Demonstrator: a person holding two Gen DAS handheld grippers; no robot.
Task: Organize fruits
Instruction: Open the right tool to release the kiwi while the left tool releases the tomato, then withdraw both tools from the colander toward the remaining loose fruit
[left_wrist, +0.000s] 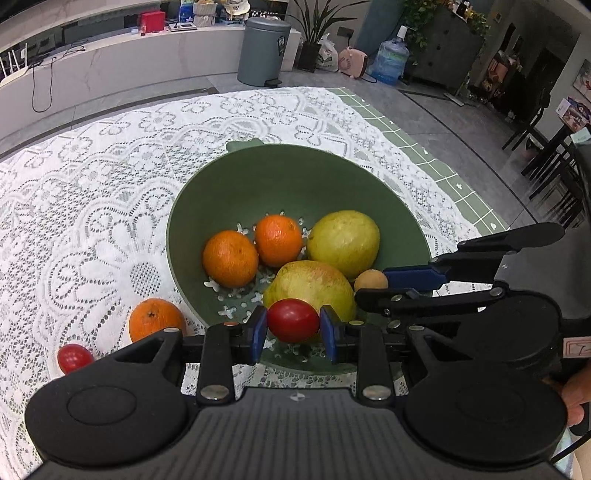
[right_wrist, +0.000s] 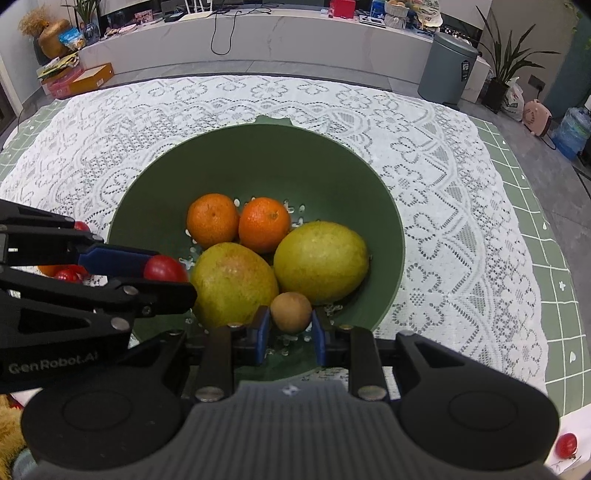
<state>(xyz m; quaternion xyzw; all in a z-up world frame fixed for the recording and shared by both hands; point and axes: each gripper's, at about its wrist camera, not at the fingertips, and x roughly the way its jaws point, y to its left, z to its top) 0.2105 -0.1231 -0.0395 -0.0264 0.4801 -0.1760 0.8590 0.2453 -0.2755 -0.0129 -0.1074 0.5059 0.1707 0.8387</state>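
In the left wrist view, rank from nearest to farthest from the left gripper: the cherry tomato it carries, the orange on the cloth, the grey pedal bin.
1. Cherry tomato: clamped between the pads of the left gripper, over the green bowl's near rim.
2. Orange on the cloth: left of the bowl, outside it.
3. Grey pedal bin: on the floor beyond the table.

The near rim of the green colander (left_wrist: 295, 158) is hidden behind the left gripper (left_wrist: 293, 330) body. In the right wrist view, an orange (right_wrist: 46, 269) and a red tomato (right_wrist: 66, 275) left of the colander are mostly covered by the left gripper's fingers (right_wrist: 110, 258). Another tomato (right_wrist: 567, 445), near of the colander, sits by the frame corner. Items on the far counter (right_wrist: 258, 29) are too small to identify.
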